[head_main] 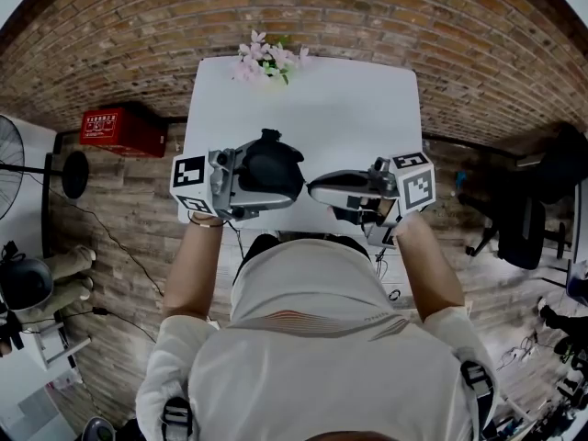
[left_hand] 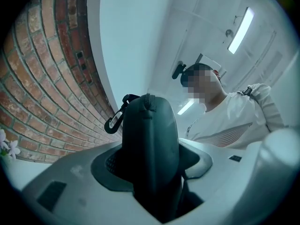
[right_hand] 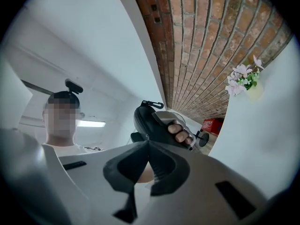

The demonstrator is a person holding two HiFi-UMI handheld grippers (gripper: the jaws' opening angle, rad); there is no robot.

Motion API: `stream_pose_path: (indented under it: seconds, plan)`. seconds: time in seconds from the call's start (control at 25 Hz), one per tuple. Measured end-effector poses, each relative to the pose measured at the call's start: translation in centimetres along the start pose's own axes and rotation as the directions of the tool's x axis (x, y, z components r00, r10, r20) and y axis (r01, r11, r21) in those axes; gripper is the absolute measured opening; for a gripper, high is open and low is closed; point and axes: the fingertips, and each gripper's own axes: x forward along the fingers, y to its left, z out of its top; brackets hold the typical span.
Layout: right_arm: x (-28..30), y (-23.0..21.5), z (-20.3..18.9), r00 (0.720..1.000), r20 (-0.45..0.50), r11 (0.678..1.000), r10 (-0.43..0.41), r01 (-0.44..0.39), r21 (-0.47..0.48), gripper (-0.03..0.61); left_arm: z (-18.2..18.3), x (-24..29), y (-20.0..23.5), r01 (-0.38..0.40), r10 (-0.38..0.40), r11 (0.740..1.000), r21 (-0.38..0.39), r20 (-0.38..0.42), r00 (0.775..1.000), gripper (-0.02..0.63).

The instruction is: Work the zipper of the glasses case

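Left gripper view: our left gripper (left_hand: 152, 165) has its jaws set wide but clamped on the glasses case (left_hand: 150, 125), which fills the whole gap between the pads (left_hand: 108, 163).
Why held so: the pads press the two broad shell faces, so the narrow seam edge stands free beyond the fingertips.
Zipper: the zipper (left_hand: 148, 102) runs over the ridge of the case, straight ahead of the left fingertips and clear of both pads; we judge it is turned that way so the other tool can get at it.
Clip: a black snap clip (left_hand: 115, 118) hangs off the far end of the case, up and to the left of the left fingertips.
Right fingers: our right gripper (right_hand: 148, 142) has its jaws pressed together, and we see nothing pinched between them.
Ahead of the right fingers: the case sits just past the closed tips, with the left hand (right_hand: 180, 132) wrapped round its gripper beside it; we cannot tell whether the tips touch the case.
Step in hand: we judge the right tips are lined up to find the zipper pull, which we cannot pick out.
Further out: both tools hang in the air near our chest, above the near edge of the white table (head_main: 349, 118); flowers (head_main: 265, 58) stand at its far edge by the brick wall (head_main: 138, 26).
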Motion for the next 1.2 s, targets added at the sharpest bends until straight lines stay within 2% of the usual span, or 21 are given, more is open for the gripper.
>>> stream_pose_path:
  seconds: [0.28,0.44,0.64,0.8,0.92,1.12,1.2]
  plan:
    - [-0.3,-0.5,0.0,1.000,0.007,1.000,-0.017,0.017,-0.002,0.051,1.4,0.0,0.7,-0.032,0.035,0.999,-0.035,0.099,0.995,0.256]
    - [-0.3,-1.0,0.1,0.999,0.014,1.000,-0.031,0.031,0.004,0.051,3.2,-0.4,1.6,-0.058,0.069,0.996,-0.069,0.180,0.981,0.256]
    - [-0.5,-1.3,0.3,0.999,0.034,0.999,-0.040,0.040,0.001,0.051,5.3,-1.0,3.0,-0.110,0.148,0.984,-0.140,0.296,0.944,0.256]
    - [-0.7,-1.6,1.2,0.997,0.067,0.999,-0.042,0.042,0.002,0.051,6.2,-1.5,4.8,-0.160,0.237,0.961,-0.227,0.365,0.901,0.256]
    - [-0.8,-1.5,1.6,0.996,0.088,1.000,-0.031,0.031,0.002,0.051,6.7,-1.8,5.5,-0.168,0.268,0.949,-0.268,0.400,0.877,0.256]
    - [-0.6,-1.7,1.0,0.996,0.083,0.999,-0.032,0.032,0.003,0.051,7.1,-2.1,6.0,-0.164,0.290,0.938,-0.307,0.427,0.856,0.256]
    - [-0.6,-1.8,1.1,0.995,0.097,1.000,-0.025,0.025,0.009,0.051,7.4,-2.2,6.3,-0.167,0.310,0.929,-0.330,0.446,0.840,0.256]
